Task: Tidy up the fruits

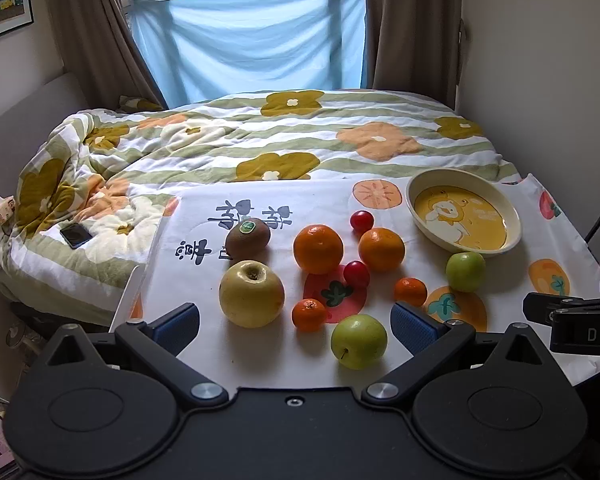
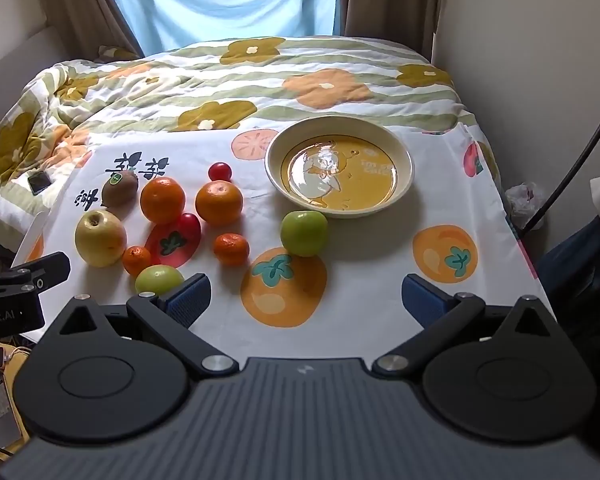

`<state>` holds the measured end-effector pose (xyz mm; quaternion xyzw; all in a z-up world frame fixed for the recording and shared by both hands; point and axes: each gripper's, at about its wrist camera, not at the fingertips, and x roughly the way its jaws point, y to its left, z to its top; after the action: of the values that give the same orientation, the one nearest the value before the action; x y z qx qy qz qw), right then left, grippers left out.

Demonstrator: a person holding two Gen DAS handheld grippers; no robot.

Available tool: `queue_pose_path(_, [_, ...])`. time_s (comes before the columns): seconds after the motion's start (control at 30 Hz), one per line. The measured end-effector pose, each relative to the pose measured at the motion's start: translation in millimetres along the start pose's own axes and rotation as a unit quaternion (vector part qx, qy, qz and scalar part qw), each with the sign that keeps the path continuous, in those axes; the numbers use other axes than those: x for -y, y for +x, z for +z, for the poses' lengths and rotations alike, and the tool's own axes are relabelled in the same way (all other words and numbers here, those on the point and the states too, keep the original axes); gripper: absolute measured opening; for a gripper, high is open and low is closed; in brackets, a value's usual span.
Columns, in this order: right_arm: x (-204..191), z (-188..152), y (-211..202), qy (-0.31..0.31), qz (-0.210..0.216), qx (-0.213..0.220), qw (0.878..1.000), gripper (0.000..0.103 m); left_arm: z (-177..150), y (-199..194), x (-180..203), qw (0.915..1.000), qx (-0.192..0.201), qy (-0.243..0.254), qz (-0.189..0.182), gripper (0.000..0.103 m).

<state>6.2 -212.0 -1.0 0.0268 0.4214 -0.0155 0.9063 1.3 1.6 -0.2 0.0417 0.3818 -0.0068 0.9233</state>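
Both grippers hang level above the near edge of the white fruit-print tablecloth (image 2: 360,240), pointing toward the bed. The left gripper (image 1: 296,322) has its jaws spread wide and empty, its blue pads flanking a small orange tangerine (image 1: 309,314) and a round green apple (image 1: 359,341), touching neither. The right gripper (image 2: 306,298) is likewise wide apart and holds nothing, over bare cloth. The fruits lie loose on the cloth: a large yellow apple (image 1: 251,294), a brown kiwi with a green sticker (image 1: 247,235), two big oranges, two red cherry tomatoes. A second green apple (image 2: 304,233) sits just beside the cream bowl with a yellow cartoon base (image 2: 404,178)
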Motion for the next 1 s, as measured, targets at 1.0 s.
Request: queue_pose_path(1.0, [-0.1, -0.3, 0.0, -0.001, 0.002, 0.001, 1.0, 0.103, 0.7, -6.3, 5.1, 0.9999, 0.008, 0.005, -0.005, 0.103])
